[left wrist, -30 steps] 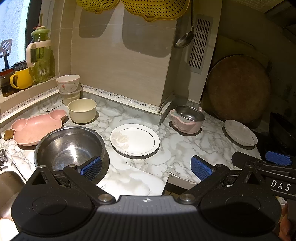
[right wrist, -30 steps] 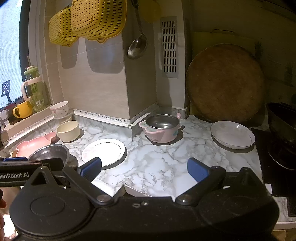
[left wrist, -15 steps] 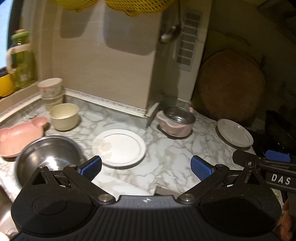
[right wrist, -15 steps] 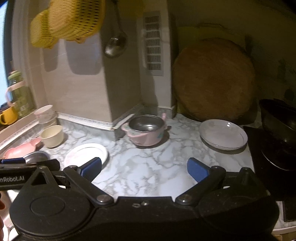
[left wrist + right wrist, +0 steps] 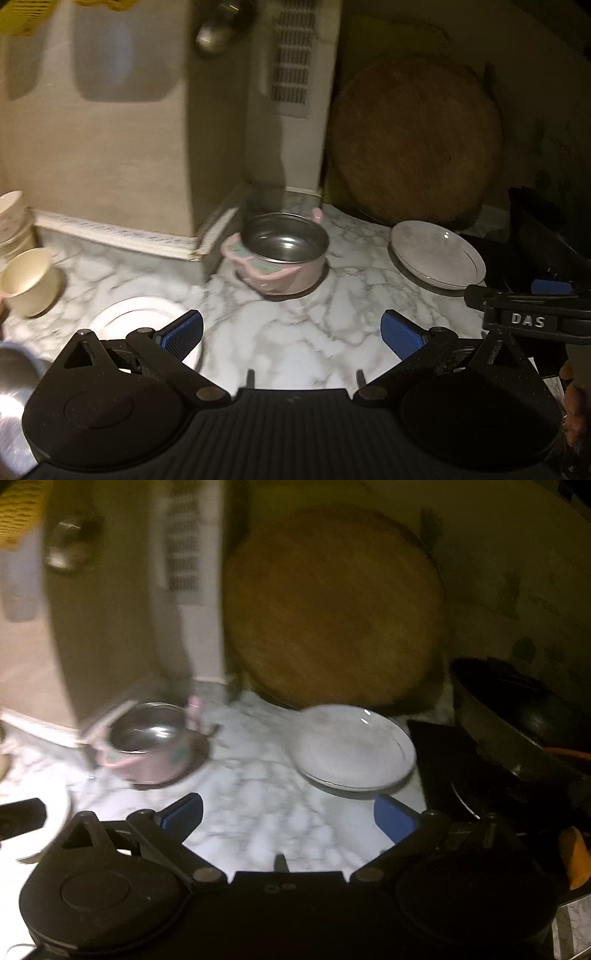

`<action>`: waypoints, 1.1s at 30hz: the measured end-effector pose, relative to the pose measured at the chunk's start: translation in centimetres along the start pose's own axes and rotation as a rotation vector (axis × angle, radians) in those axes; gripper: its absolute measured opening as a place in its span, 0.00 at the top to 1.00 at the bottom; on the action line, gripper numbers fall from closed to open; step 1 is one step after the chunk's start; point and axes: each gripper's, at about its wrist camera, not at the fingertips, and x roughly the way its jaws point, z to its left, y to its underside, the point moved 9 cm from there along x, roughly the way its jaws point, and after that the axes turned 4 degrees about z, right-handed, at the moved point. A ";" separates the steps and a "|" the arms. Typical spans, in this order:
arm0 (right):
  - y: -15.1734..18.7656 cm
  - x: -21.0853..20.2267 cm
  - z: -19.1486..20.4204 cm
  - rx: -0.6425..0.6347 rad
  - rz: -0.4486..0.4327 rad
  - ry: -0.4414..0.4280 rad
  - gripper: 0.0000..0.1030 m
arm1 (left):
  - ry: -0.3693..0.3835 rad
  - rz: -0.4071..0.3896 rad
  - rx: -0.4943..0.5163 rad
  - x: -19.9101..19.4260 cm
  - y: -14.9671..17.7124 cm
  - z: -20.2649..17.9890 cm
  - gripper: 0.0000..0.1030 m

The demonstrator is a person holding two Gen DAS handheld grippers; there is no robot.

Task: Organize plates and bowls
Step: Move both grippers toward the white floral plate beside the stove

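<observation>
A pink bowl with a steel liner [image 5: 282, 254] stands on the marble counter [image 5: 295, 343]; it also shows in the right wrist view [image 5: 151, 744]. A white plate [image 5: 437, 254] lies at the right by the hob, and the right wrist view [image 5: 354, 751] shows it just ahead. A second white plate [image 5: 144, 321] lies at the left, beside a cream bowl [image 5: 29, 280]. My left gripper [image 5: 291, 332] is open and empty above the counter. My right gripper [image 5: 288, 818] is open and empty, short of the right plate.
A round wooden board [image 5: 332, 605] leans on the wall behind the right plate. A black wok [image 5: 517, 720] sits on the hob at the right. A steel bowl [image 5: 11, 398] is at the left edge. Stacked bowls [image 5: 11, 218] stand far left. A ladle [image 5: 218, 29] hangs above.
Both grippers have swung to the right and moved closer to the counter. The pink bowl and the right plate now loom larger; the pink tray and jug have left view.
</observation>
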 end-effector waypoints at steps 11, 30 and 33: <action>0.1 8.9 -5.5 0.142 0.146 0.095 0.13 | 0.025 0.025 0.173 7.5 -2.9 -5.9 0.01; -0.4 14.8 -10.8 0.350 0.191 0.148 0.24 | 0.131 0.175 0.139 21.3 -8.8 -12.0 0.24; -0.4 15.3 -11.1 0.354 0.193 0.151 0.26 | 0.153 0.208 0.116 23.3 -9.1 -12.7 0.27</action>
